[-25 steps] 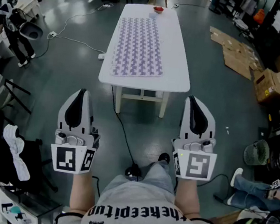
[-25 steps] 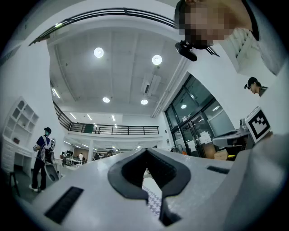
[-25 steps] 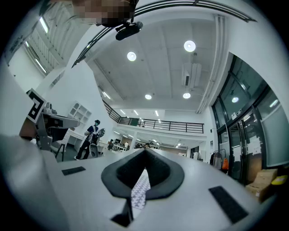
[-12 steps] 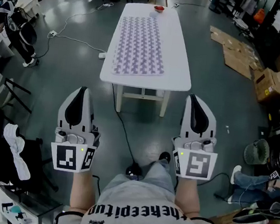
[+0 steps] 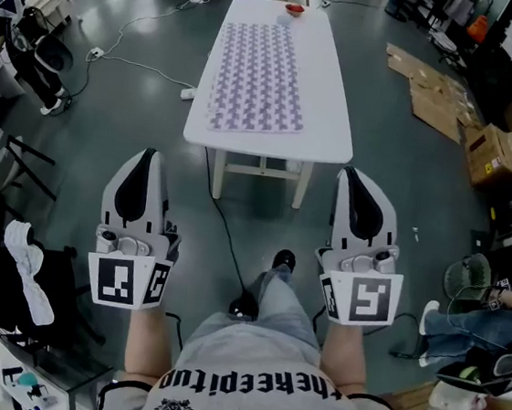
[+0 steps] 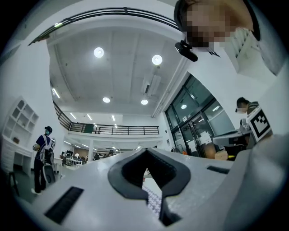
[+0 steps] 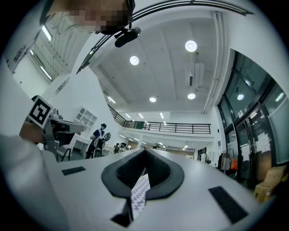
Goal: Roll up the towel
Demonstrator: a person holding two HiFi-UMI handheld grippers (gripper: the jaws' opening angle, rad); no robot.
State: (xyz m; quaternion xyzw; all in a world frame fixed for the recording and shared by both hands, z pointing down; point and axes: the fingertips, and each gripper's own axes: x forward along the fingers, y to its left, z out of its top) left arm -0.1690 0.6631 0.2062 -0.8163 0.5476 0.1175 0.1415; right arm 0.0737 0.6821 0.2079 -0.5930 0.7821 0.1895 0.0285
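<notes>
The patterned towel [image 5: 257,78] lies flat and unrolled on the white table [image 5: 329,116], running lengthwise from just inside the near short edge almost to the far one, closer to the left long edge than the right; a small red thing [image 5: 295,10] sits at the far edge, just beyond it; the left gripper [image 5: 149,153] and the right gripper [image 5: 351,173] are held side by side over the floor, well short of the table, each with its jaws pressed together on nothing; rolling has not begun, so this looks like the approach; next, I judge, both grippers must reach the near short edge, part their jaws, and take the towel's near hem at its two corners so the first turn goes over evenly
</notes>
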